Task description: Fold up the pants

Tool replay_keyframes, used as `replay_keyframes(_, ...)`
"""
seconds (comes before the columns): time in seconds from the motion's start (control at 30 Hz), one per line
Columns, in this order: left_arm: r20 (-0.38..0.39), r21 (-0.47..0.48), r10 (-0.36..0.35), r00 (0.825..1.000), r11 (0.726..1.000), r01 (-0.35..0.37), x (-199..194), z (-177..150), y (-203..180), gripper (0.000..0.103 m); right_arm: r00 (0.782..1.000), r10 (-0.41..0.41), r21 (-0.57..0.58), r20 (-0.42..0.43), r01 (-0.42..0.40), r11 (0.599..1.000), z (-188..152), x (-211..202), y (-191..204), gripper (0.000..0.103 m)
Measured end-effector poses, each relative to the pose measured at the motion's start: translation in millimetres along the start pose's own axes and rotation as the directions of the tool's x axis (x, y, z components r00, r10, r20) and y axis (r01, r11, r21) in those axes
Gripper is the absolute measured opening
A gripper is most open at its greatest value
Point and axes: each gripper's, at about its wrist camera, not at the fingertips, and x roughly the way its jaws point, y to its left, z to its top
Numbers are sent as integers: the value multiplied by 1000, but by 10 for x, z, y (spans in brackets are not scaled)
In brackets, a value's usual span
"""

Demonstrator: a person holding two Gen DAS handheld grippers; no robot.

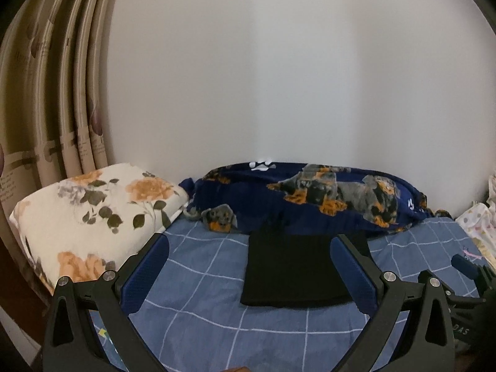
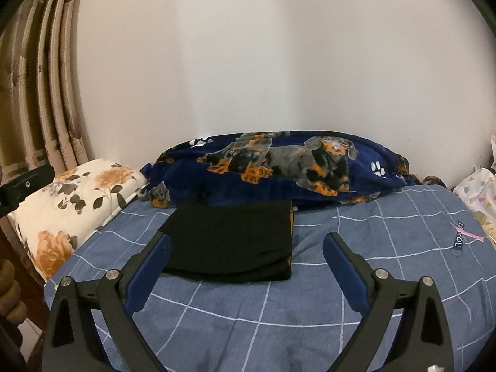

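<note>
One pair of black pants (image 2: 231, 240), folded to a flat rectangle, lies on the blue checked sheet (image 2: 356, 248) just in front of 1 dog-print blanket (image 2: 279, 161); 1 floral pillow (image 2: 77, 198) sits left of it. Two grippers: left gripper (image 1: 249, 274) and right gripper (image 2: 248, 271) both spread wide, holding nothing (neither touches the pants).
</note>
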Motion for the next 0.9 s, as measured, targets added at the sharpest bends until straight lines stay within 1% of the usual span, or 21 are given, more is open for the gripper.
replay_keyframes(0.43, -30, 10, 7, 1000, 1000, -6, 80, -82, -25, 103, 1000, 10, -12, -15, -10, 1000, -43, -3, 69, 98)
replay_keyframes(0.9, -62, 22, -3, 998, 1000, 4, 220, -150, -80, 103, 999, 12, 2, -48, -11, 1000, -80, 125, 5, 98)
